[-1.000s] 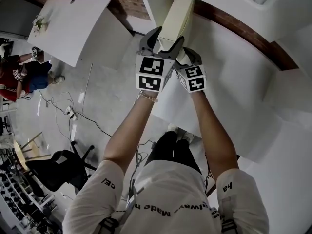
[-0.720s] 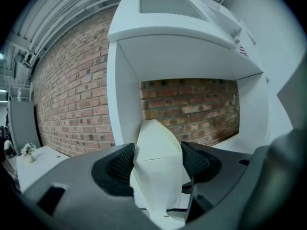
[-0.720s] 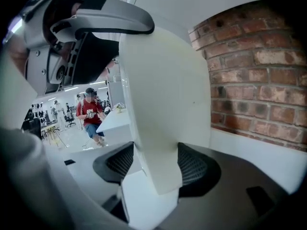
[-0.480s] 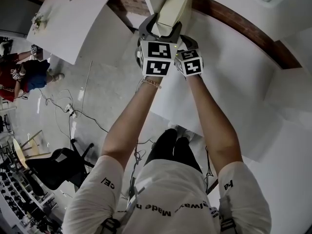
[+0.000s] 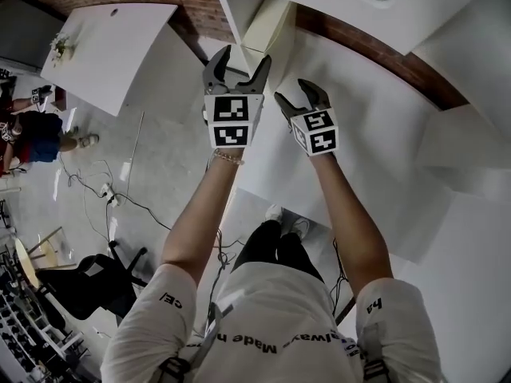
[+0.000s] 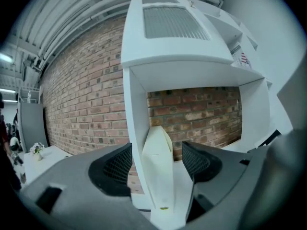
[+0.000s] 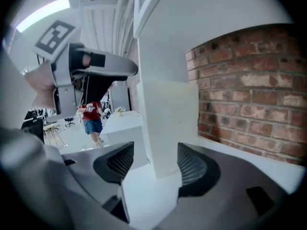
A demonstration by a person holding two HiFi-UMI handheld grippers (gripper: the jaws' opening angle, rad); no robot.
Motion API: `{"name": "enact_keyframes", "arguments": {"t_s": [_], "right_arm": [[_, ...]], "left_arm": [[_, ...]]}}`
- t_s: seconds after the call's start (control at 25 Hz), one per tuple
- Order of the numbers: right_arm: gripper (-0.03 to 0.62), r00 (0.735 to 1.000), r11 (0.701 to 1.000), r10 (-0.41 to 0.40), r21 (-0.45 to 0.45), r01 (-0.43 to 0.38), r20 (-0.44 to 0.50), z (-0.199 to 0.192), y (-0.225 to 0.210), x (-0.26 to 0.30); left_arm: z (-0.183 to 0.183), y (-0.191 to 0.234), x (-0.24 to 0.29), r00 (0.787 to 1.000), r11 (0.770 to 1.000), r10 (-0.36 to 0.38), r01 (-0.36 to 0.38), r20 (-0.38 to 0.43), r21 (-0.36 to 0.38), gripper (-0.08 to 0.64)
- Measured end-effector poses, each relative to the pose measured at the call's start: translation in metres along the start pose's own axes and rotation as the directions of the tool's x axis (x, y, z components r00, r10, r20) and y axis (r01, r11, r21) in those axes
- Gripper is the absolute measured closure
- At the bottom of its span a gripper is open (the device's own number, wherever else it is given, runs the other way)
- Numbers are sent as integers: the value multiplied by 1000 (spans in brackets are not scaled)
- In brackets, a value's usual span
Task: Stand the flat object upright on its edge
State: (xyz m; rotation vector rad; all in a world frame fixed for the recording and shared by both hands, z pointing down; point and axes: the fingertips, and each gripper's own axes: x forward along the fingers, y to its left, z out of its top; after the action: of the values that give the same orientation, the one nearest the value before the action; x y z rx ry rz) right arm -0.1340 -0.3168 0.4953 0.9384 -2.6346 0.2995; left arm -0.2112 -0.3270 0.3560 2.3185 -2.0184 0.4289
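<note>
hand-held grippers point(image 5: 241, 57) point(image 5: 294, 92) drawn back from flat object point(image 5: 267, 24)

The left forearm point(image 5: 200, 214) and right forearm point(image 5: 349, 214) stretch forward toward 12 o'clock. The left gripper point(image 5: 242, 61) and, just beside it at its 4 o'clock, the right gripper point(image 5: 295, 94) both have their jaws spread apart.

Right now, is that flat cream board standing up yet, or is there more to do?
Done, it seems: the cream board stands upright on its edge on the white table, beside the shelf's side panel; whether it leans on it I cannot tell. In hand: nothing; the left gripper and right gripper both have their fingers apart, not gripping the board. Left: probably just moving away.
</note>
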Motion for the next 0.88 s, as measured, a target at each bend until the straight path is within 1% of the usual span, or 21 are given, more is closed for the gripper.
{"name": "enact_keyframes", "arguments": {"t_s": [0.12,0.24,0.28,0.4,0.52,0.72,0.88], "right_arm": [[315,999,1000,-13,5,13,44,12,1,-49],[353,995,1000,-28,5,27,91,26,2,-101],[362,994,1000,-29,9,28,101,29,4,-118],[402,992,999,-30,17,28,123,41,6,-164],[425,989,999,-34,24,31,145,55,6,-209],[462,978,998,-63,36,58,198,84,14,-284],[483,969,996,-89,48,80,232,102,23,-332]], "left_arm": [[1,-11,-33,999,996,-34,36,19,-78,256],[-1,-41,-66,992,982,-126,129,32,-135,260],[-4,-54,-79,987,976,-161,163,28,-146,290],[-6,-84,-110,969,958,-244,245,22,-150,348],[6,-109,-138,953,940,-300,303,43,-159,392],[42,-145,-179,926,910,-362,376,107,-177,435],[66,-168,-209,913,900,-380,402,146,-171,462]]}}
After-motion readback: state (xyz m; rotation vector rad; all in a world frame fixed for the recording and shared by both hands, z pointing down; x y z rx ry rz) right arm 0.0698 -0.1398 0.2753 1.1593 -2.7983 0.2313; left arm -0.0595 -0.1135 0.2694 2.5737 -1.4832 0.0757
